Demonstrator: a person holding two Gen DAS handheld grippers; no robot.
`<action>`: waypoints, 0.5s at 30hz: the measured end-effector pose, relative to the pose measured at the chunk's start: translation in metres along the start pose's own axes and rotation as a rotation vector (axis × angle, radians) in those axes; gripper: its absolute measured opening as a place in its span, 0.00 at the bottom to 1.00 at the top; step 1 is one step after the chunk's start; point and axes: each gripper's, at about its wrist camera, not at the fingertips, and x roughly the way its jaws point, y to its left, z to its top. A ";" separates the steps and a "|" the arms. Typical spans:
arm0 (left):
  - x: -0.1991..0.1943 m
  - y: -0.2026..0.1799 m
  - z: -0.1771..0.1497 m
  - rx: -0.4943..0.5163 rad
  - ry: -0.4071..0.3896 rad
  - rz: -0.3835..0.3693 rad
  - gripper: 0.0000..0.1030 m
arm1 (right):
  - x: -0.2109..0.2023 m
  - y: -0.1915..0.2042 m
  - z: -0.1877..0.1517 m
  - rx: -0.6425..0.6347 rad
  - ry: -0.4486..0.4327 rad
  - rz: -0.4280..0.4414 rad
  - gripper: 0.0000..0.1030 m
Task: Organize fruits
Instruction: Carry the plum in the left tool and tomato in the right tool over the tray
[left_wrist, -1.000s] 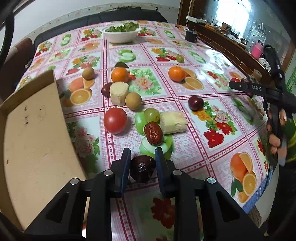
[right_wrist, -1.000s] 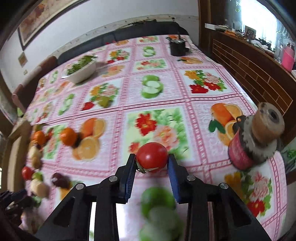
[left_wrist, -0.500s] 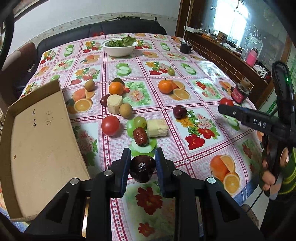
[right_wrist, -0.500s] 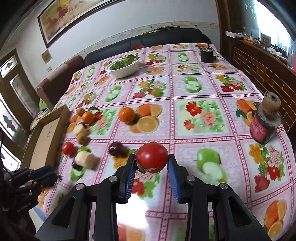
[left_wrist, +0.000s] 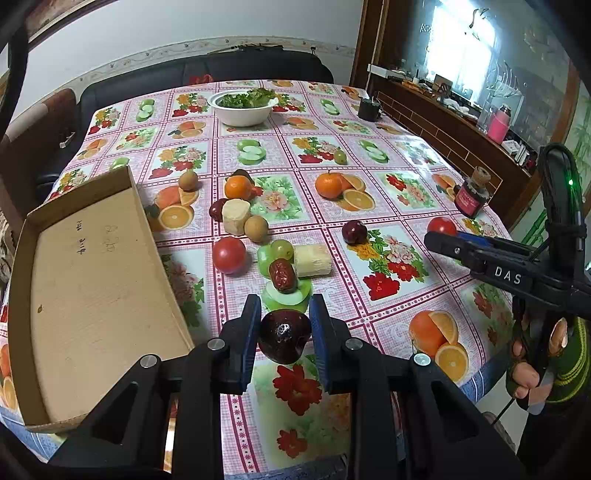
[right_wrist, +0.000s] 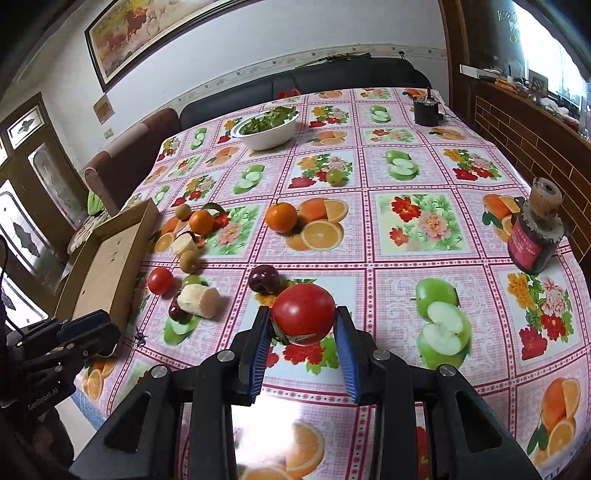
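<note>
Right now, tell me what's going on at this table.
A person is sorting fruit with two handheld grippers. The left gripper is shut on a dark plum, beside the empty cardboard tray. The right gripper is shut on a red tomato above the tablecloth. More loose fruit lies on the cloth.

The near strip of the tabletop in front of the fruit cluster lies bare, as does the wide stretch on the right between the dark plum and the jar. The cardboard tray has an empty floor, open from above; its raised walls block a low sideways entry. Beside it the tomato, sugarcane pieces, date and grape crowd closely together. Far back, the white bowl stands well apart.
</note>
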 end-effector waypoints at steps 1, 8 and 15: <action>-0.001 0.000 0.000 -0.001 -0.002 0.000 0.23 | 0.000 0.001 0.000 -0.002 0.000 0.002 0.34; -0.008 0.009 -0.002 -0.027 -0.016 0.009 0.23 | -0.001 0.012 -0.003 -0.018 0.002 0.008 0.34; -0.026 0.041 -0.003 -0.085 -0.048 0.051 0.23 | -0.003 0.040 -0.003 -0.057 -0.002 0.058 0.34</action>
